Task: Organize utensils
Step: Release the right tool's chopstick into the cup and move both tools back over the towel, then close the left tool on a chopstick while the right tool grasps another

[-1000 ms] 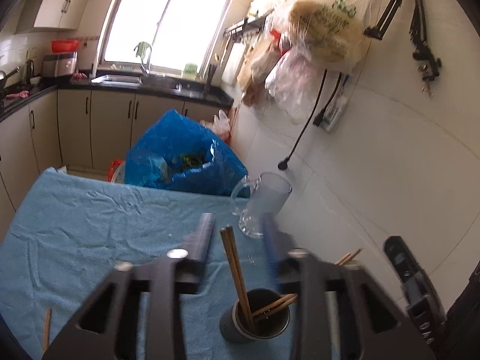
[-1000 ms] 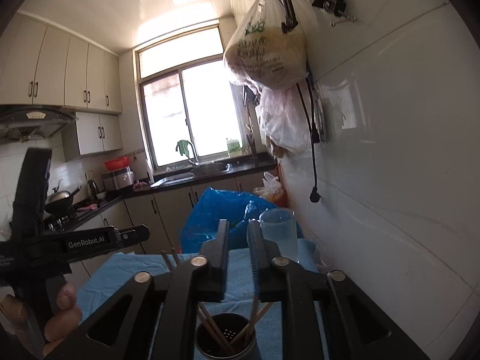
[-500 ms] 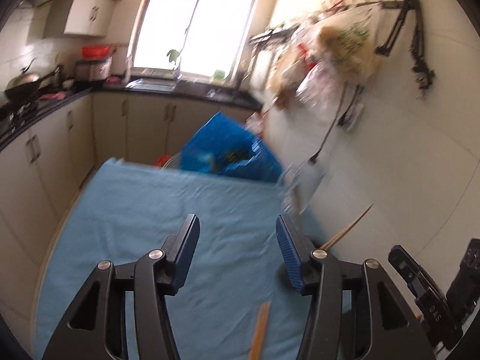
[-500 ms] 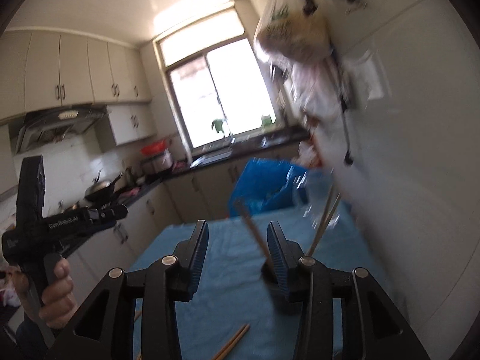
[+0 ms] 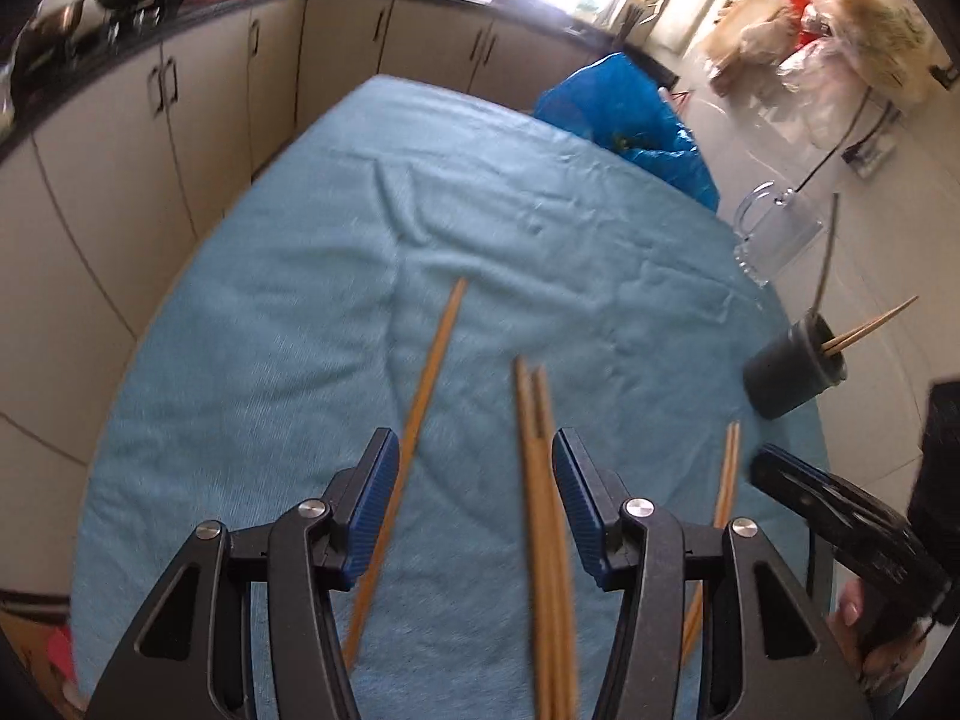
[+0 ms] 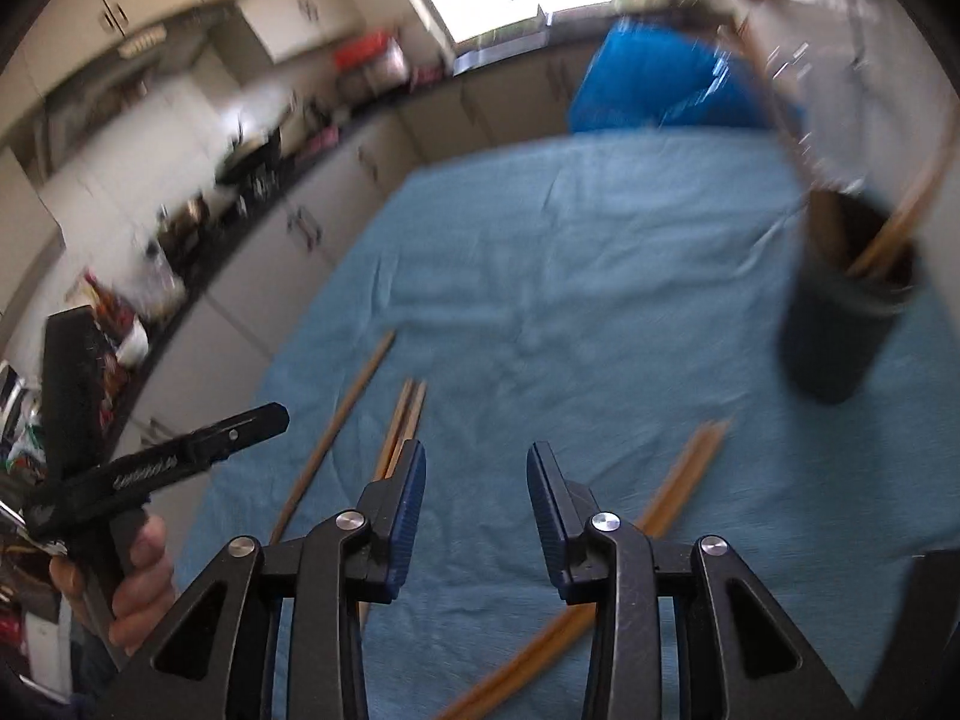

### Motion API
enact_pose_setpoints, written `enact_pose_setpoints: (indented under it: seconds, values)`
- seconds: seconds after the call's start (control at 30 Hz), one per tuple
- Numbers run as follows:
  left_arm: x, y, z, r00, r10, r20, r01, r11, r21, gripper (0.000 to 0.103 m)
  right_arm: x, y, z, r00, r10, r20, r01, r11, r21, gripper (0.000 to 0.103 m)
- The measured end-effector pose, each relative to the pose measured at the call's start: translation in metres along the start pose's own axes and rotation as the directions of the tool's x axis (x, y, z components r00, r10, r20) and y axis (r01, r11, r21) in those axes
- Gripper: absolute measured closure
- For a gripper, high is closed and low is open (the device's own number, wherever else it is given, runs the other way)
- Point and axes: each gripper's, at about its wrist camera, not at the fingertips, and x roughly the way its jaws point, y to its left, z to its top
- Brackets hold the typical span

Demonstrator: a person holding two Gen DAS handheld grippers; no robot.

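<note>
- Left gripper: jaws spread, empty, above loose chopsticks on the blue-clothed counter.
- Right gripper: jaws apart, closing on nothing (view blurred).
- Dark holder at 2 o'clock.

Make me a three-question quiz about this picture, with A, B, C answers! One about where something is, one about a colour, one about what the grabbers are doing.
1. Where is the dark cup?
A. near the table's wall-side edge
B. on the kitchen counter
C. on the floor

2. What colour is the cloth on the table?
A. red
B. light blue
C. yellow

3. What does the left hand-held gripper hold?
A. a spoon
B. the glass mug
C. nothing

Answers:
1 A: the cup stands on the cloth close to the tiled wall, chopsticks poking out.
2 B: the cloth is light blue in both views.
3 C: its pads stand apart above loose chopsticks lying on the cloth.
</note>
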Motion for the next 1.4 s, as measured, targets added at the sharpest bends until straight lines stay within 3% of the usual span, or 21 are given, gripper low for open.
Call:
enact_pose_setpoints:
  seconds: [0.1, 0.27, 0.5, 0.57, 0.77, 1.0, 1.13, 1.3, 1.4]
  values:
    - [-0.003, 0.014, -0.006, 1.000, -0.001, 0.001, 0.001, 1.000, -0.019, 0.051, 0.039, 0.008, 0.010, 0.996, 0.012, -0.094, -0.009, 1.000, 0.028, 0.070]
    - [-0.014, 0.042, -0.008, 1.000, 0.011, 0.026, -0.009, 0.998, -0.056, 0.051, 0.077, 0.021, 0.022, 0.989, 0.002, -0.150, 0.005, 0.999, 0.046, 0.074]
    - [-0.018, 0.069, -0.012, 0.999, 0.022, 0.031, -0.019, 0.995, -0.097, 0.051, 0.115, 0.048, 0.022, 0.972, -0.102, -0.210, 0.097, 0.995, -0.037, 0.080]
    - [-0.018, 0.070, -0.011, 0.999, 0.016, 0.031, -0.013, 0.995, -0.097, 0.051, 0.117, 0.051, 0.022, 0.972, -0.131, -0.194, 0.122, 0.991, -0.061, 0.083]
    - [-0.011, 0.050, -0.006, 1.000, 0.005, 0.017, -0.004, 0.999, -0.047, 0.051, 0.108, 0.035, 0.021, 0.963, -0.186, -0.197, 0.174, 0.982, -0.077, 0.095]
    - [0.017, -0.002, 0.006, 0.999, 0.004, -0.048, -0.001, 0.997, 0.073, 0.051, 0.077, -0.014, 0.015, 0.960, -0.199, -0.195, 0.208, 0.978, 0.027, 0.096]
    - [0.048, -0.025, 0.019, 0.993, 0.008, -0.121, 0.003, 0.996, 0.090, 0.051, 0.063, -0.035, 0.012, 0.965, -0.177, -0.193, 0.196, 0.977, 0.085, 0.096]
    - [0.084, -0.042, 0.030, 0.980, 0.079, -0.182, -0.059, 0.992, 0.115, 0.052, 0.057, -0.047, 0.009, 0.974, -0.126, -0.188, 0.150, 0.981, 0.123, 0.097]
    - [0.099, -0.049, 0.032, 0.969, 0.149, -0.195, -0.122, 0.982, 0.145, 0.065, 0.058, -0.050, 0.010, 0.977, -0.101, -0.186, 0.127, 0.982, 0.138, 0.097]
